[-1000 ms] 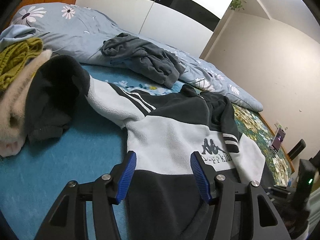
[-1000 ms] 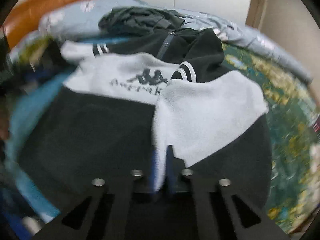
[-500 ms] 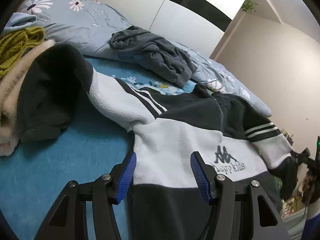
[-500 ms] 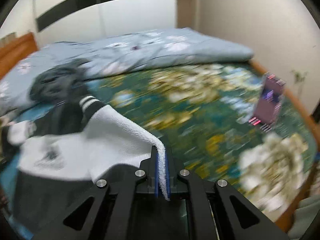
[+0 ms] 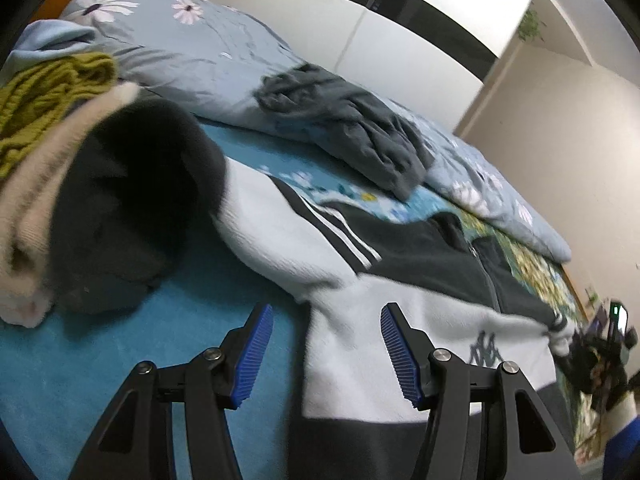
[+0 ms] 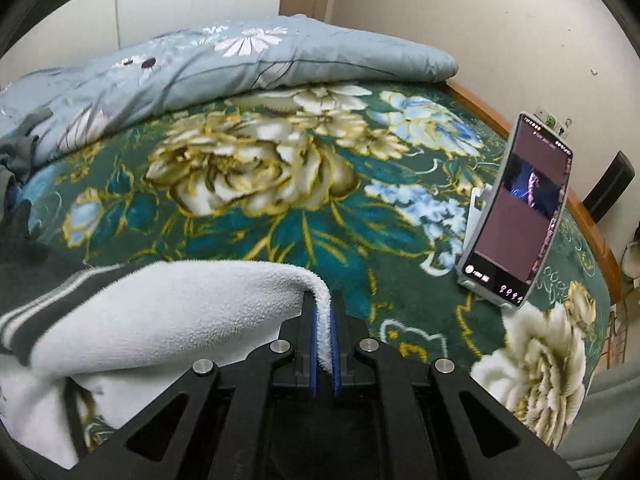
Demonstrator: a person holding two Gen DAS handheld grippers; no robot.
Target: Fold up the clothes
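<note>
While pinched, sleeve (image 6: 168, 312) (white) in right tool (image 6: 325, 344)

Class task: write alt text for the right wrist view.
The right gripper is shut on the white edge of a fleece jacket above a green floral blanket. A phone stands propped to the right.

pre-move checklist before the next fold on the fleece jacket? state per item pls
1. Right tongs shut on the white sleeve edge of the fleece jacket: ok.
2. Left tongs open, nothing between the pads: ok.
3. Left tongs hang over the jacket's side edge; touching the fabric or not: cannot tell.
4. Phone propped on the floral blanket, apart from the held sleeve: ok.
5. Jacket's other sleeve runs up onto the clothes pile, not laid flat: not ok.
6. Jacket hem: out of view, cannot tell.
</note>
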